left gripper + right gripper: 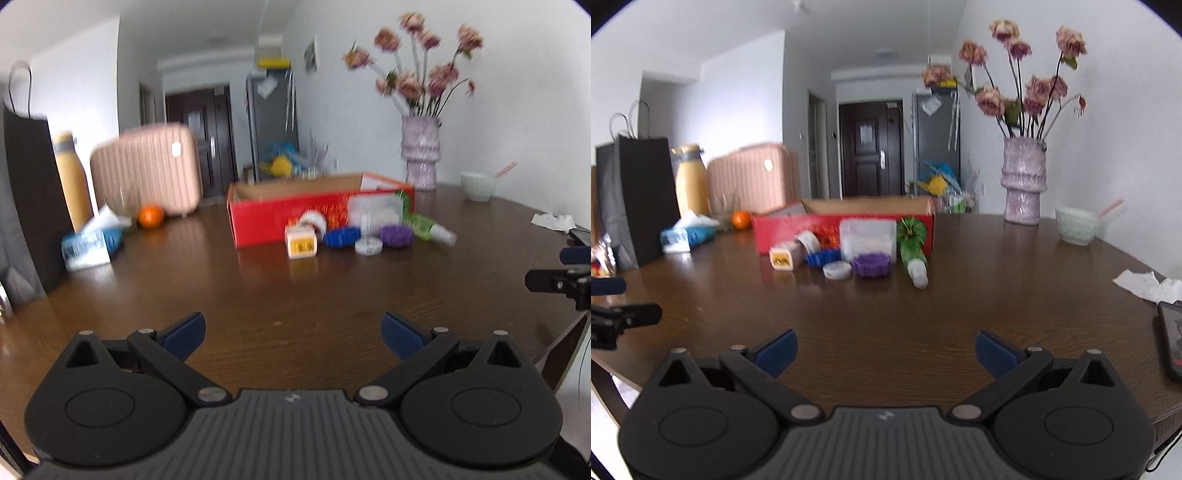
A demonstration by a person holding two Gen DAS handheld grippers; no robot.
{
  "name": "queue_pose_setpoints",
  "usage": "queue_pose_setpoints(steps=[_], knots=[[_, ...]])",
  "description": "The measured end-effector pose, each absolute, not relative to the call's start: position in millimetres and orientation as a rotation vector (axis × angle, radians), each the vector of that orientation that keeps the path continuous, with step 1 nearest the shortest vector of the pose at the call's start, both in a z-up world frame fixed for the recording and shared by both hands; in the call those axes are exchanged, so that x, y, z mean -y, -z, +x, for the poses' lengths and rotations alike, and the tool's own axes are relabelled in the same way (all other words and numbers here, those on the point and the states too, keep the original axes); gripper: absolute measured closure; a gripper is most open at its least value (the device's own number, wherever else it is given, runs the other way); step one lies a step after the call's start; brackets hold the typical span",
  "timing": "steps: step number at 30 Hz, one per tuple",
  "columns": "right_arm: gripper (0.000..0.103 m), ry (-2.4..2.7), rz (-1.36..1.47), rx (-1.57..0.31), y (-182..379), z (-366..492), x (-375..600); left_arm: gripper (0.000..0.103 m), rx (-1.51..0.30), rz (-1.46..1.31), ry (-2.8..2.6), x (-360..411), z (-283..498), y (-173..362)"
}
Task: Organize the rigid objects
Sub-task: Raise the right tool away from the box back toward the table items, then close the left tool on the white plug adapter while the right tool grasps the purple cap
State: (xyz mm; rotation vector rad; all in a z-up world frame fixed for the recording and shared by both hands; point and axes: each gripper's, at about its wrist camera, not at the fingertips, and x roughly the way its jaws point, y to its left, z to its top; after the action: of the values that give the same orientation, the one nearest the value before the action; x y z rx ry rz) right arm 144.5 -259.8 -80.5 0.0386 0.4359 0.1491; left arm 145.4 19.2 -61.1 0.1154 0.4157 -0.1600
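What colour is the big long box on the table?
The box is red outside and plain brown cardboard inside. It shows best in the right wrist view.

Home, apt living/dining area. Evidence: round dark wood table (960, 280) w/ household clutter; vase (1024, 181) of dried pink flowers (1027, 85) against white wall; pale green bowl (1075, 225) w/ pink spoon; tissue pack (685, 236); orange (741, 219); yellow thermos bottle (690, 181); black paper shopping bag (635, 199); small pink ribbed suitcase (753, 181). Bkgd: hallway to dark wood entry door (870, 151), grey fridge (936, 136) w/ notes stuck on front, ceiling light. Phone (1171, 336) + crumpled tissue (1145, 284) at table edge. Red cardboard box (798, 229) w/ small plastic items in front of it. Domestic furnishings throughout, nothing industrial/lab-like.
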Motion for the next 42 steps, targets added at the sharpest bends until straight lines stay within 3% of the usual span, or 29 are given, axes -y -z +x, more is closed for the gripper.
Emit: queue_pose_setpoints(steps=[10,14,18,24,26,33,37,40,42], knots=[[0.009,-0.164,-0.006,-0.471,71.6,181.8,248.1,0.0,-0.56,0.075,0.151,-26.9,202.0,53.4],[0.022,-0.194,-0.011,-0.499,62.4,214.4,247.2,0.0,-0.574,0.036,0.108,-23.9,239.0,43.4],[0.025,-0.222,0.026,-0.557,57.0,258.0,247.3,0.001,-0.567,0.039,0.15,-18.1,279.1,32.3],[0.027,-0.235,0.044,-0.596,57.3,310.9,239.6,0.015,-0.624,0.061,0.184,-1.7,336.4,28.2],[0.03,-0.254,0.045,-0.616,60.2,327.5,236.2,0.026,-0.662,0.069,0.181,3.0,355.8,33.2],[0.035,-0.264,0.041,-0.659,75.0,365.5,225.3,0.029,-0.72,0.069,0.193,14.2,401.7,52.1],[0.037,-0.261,0.017,-0.676,82.8,376.6,218.6,0.044,-0.747,0.046,0.207,15.2,414.2,61.7],[0.046,-0.252,0.019,-0.676,85.3,380.7,218.6,0.063,-0.744,0.025,0.215,14.7,417.7,64.2],[0.051,-0.254,0.033,-0.676,85.9,385.1,220.3,0.063,-0.735,0.037,0.207,16.8,418.1,64.4]])
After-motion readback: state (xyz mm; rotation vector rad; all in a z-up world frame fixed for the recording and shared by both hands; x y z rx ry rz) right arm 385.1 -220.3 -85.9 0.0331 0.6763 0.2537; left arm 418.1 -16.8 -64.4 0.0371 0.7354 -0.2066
